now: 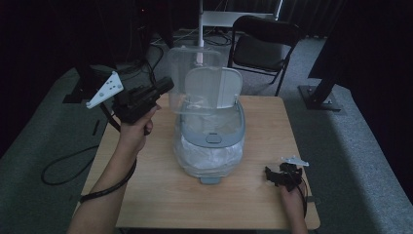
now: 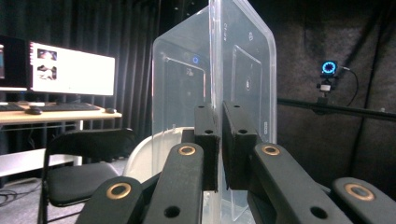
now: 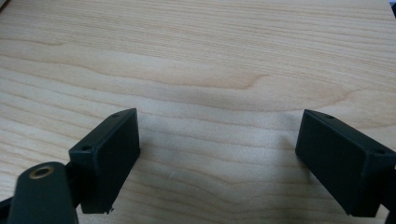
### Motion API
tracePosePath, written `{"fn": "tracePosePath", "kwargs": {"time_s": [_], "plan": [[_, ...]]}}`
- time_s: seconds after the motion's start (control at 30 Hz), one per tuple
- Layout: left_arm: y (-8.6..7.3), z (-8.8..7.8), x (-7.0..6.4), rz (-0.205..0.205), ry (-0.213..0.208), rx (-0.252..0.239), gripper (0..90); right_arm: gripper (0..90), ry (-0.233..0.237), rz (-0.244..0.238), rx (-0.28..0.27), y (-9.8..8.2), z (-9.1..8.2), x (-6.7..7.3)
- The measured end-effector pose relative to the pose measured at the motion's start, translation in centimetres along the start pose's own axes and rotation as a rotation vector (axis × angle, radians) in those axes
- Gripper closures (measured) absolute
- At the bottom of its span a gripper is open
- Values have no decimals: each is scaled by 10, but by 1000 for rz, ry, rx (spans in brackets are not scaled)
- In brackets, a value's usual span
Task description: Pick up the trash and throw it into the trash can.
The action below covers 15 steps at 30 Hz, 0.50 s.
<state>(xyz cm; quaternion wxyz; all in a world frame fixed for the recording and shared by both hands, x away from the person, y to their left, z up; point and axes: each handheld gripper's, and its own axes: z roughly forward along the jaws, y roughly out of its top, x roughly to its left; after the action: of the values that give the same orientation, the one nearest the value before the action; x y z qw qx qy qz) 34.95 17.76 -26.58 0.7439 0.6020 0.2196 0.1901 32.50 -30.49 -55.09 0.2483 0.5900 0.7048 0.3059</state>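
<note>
The left gripper (image 1: 163, 87) is clamping the clear lid (image 1: 192, 78) above the bin (image 1: 212, 146), while the right gripper (image 1: 280, 176) is gaping empty beside it.

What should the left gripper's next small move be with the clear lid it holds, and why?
Probably carry the clear lid a little further left, away from the bin, then lower it to the table. The left gripper is shut on the lid's edge and holds it upright above the bin, whose grey flap stands open. The right gripper rests open on the table.
</note>
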Motion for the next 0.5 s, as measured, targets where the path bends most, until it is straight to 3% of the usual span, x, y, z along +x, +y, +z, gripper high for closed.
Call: {"fn": "tracePosePath", "kwargs": {"time_s": [0.17, 0.5], "plan": [[-4, 16, -1, -14, -23, -8, 872, 132, 0, 0, 0, 0, 0, 0], [-14, 42, 5, -21, -26, -10, 871, 132, 2, -1, 0, 0, 0, 0]]}}
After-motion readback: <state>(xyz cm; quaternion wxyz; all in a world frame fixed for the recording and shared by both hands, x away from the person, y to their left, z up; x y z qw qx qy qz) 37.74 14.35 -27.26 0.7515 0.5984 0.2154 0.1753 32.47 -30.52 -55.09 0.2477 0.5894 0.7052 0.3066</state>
